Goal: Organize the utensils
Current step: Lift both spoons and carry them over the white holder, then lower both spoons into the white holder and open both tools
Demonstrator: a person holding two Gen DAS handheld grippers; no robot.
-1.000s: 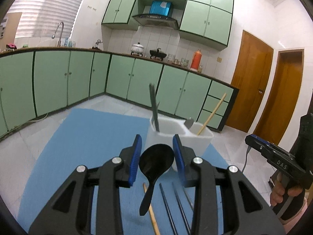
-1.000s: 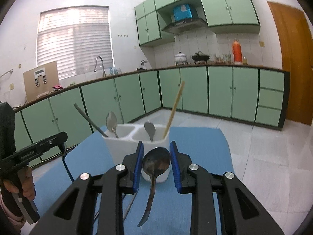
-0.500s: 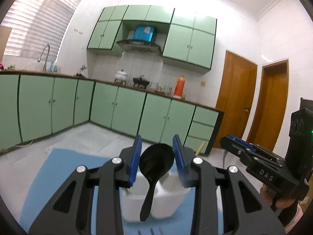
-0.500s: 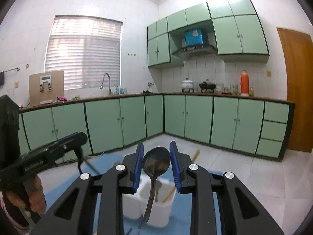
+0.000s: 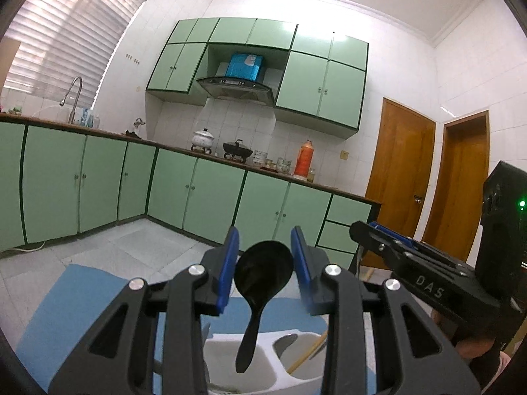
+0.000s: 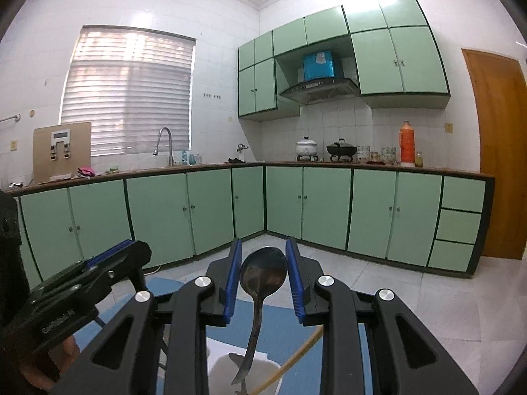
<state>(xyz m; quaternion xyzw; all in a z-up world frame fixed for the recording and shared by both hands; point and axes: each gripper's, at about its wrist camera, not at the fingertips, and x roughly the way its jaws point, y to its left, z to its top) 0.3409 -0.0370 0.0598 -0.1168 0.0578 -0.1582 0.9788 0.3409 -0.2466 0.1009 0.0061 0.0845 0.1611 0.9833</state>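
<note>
I keep the left gripper [image 5: 263,263] clamped on the black spoon [image 5: 262,279] and the right gripper [image 6: 261,268] clamped on the metal spoon [image 6: 262,279], bowls up, handles hanging above the white utensil holder [image 5: 240,362] for vertical insertion.

1. We see a black spoon [image 5: 263,271], smooth glossy plastic by its look.
2. The metal spoon [image 6: 263,271] shows a tarnished, dull sheen.
3. The white holder [image 5: 263,352] looks like smooth matt plastic.
4. The blue mat [image 5: 75,296] reads as soft matt cloth.
5. The gripper pads [image 6: 232,283] appear ribbed blue rubber on matt black plastic.
6. The doors [image 5: 402,177] are varnished wood.
</note>
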